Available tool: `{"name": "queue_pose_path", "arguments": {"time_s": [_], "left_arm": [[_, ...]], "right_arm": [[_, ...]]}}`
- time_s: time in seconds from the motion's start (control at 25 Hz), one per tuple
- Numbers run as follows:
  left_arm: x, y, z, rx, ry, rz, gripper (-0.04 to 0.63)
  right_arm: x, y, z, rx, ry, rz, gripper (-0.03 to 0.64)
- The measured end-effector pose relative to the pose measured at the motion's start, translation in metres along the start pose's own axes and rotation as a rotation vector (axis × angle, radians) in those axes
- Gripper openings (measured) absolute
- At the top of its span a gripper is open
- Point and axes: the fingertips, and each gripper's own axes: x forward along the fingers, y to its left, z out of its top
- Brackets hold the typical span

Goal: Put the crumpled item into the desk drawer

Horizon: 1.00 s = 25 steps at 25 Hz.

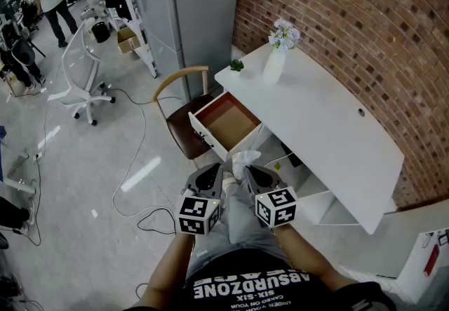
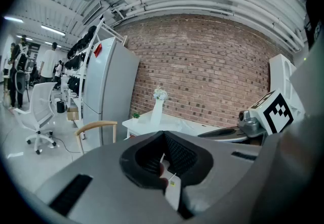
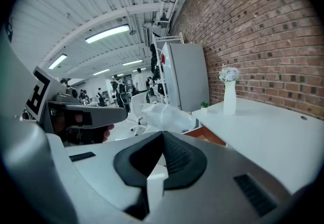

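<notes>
Open drawer (image 1: 226, 122) had free room inside, chair (image 1: 180, 126) stood close on its left, desk top (image 1: 330, 134) free on the right, vase (image 1: 273, 65) far back

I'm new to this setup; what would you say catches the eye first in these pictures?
The red brick wall with the white desk along it stands out first, and the desk's drawer, pulled open to show its brown inside. Just short of the drawer, a crumpled white item sits at the tip of the right tool, which appears shut on it, with the left tool alongside.
</notes>
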Motion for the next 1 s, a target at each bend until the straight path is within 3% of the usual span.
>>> {"name": "queue_pose_path", "arguments": {"time_s": [0.56,0.8,1.0], "left_arm": [[0.028,0.010,-0.003,-0.013,0.042,0.003,-0.003],[0.052,0.025,0.007,-0.016,0.048,0.012,-0.003],[0.072,0.039,0.022,0.000,0.046,0.006,-0.003]], "right_arm": [[0.029,-0.024,0.007,0.032,0.020,0.000,-0.003],[0.053,-0.035,0.019,-0.072,0.039,-0.005,-0.002],[0.078,-0.048,0.035,-0.092,0.033,-0.015,-0.002]]}}
